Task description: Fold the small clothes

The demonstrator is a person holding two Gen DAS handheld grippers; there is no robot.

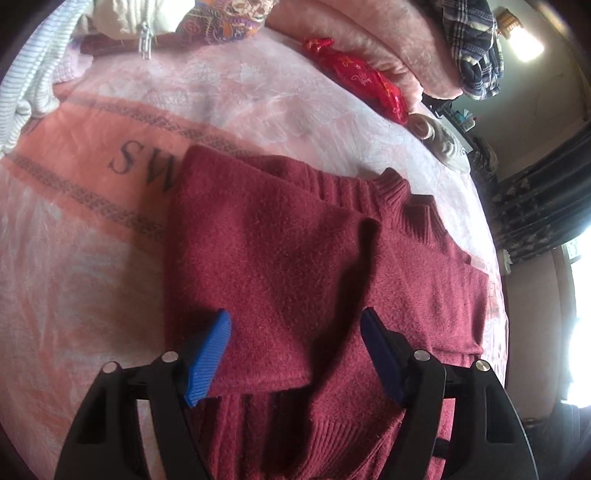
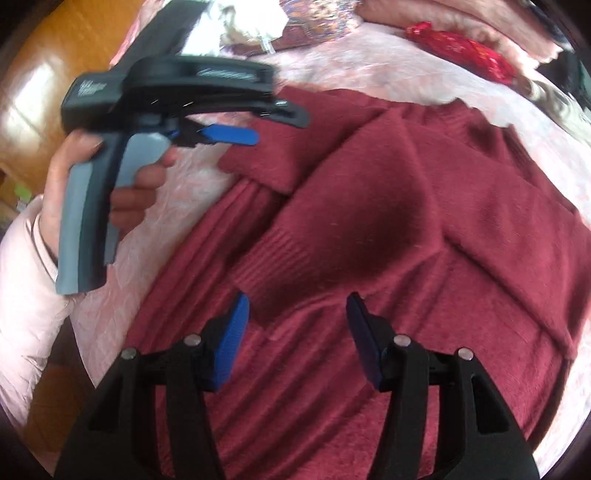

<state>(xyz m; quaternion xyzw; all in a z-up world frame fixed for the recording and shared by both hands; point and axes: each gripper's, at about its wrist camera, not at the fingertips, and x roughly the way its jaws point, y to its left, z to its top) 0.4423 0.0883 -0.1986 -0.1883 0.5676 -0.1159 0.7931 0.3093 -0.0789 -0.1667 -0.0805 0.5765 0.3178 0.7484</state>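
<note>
A dark red knit sweater [image 1: 295, 236] lies on the pink bed cover, its sleeves folded in across the body. My left gripper [image 1: 295, 326] hovers over the folded sleeve, open, with nothing between its blue fingers. In the right wrist view the sweater [image 2: 388, 206] fills the middle, and a ribbed cuff [image 2: 266, 266] lies just ahead of my right gripper [image 2: 297, 306]. That gripper is open and empty above the sweater's body. At the upper left of that view a hand [image 2: 125, 192] holds the left gripper [image 2: 236, 136], seen side-on above the sweater's left edge.
A pink towel [image 1: 85, 173] with dark letters lies left of the sweater. A red patterned pouch [image 1: 362, 81], a pink blanket [image 1: 369, 33] and a plaid garment [image 1: 472, 44] lie at the far side. A striped white garment [image 1: 29, 81] is far left. Wooden floor [image 2: 55, 55] borders the bed.
</note>
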